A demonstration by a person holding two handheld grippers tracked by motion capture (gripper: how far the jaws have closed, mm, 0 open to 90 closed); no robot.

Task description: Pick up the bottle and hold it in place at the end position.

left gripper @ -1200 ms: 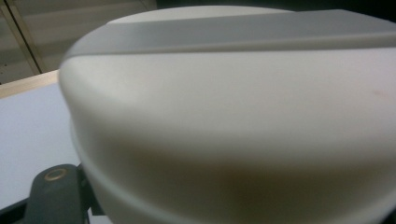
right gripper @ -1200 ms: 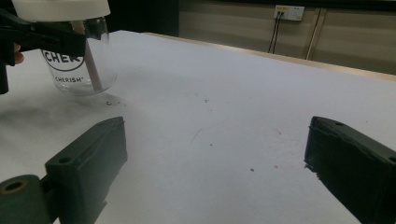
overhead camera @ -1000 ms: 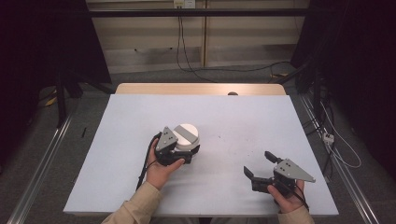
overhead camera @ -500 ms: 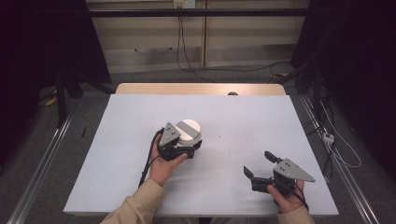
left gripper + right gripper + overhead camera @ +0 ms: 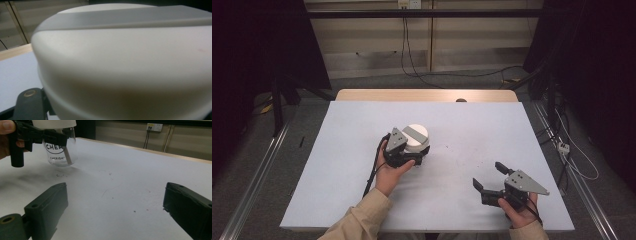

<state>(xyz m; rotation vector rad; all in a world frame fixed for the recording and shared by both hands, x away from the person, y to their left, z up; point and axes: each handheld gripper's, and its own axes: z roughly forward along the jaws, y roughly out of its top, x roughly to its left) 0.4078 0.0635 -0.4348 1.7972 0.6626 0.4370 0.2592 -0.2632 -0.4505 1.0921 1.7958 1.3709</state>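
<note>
A clear glass jar [image 5: 60,152] printed "CHERISH", with a white lid [image 5: 416,135], hangs slightly tilted just above the white table [image 5: 492,125] left of centre. My left gripper [image 5: 413,152] is shut on the jar just under the lid, and its black jaws cross the glass in the right gripper view. In the left gripper view the lid [image 5: 125,62] is very close, with one jaw at the bottom left. My right gripper [image 5: 488,175] rests near the table's front right, open, with bare table between its jaws [image 5: 115,202].
A wooden strip [image 5: 427,95] runs along the table's far edge, with a small dark object [image 5: 460,100] on it. Cables [image 5: 562,145] lie on the floor to the right. Small dark specks [image 5: 110,173] mark the table surface between the grippers.
The left hand has shifted the jar slightly farther up the table. The right gripper has kept still.
</note>
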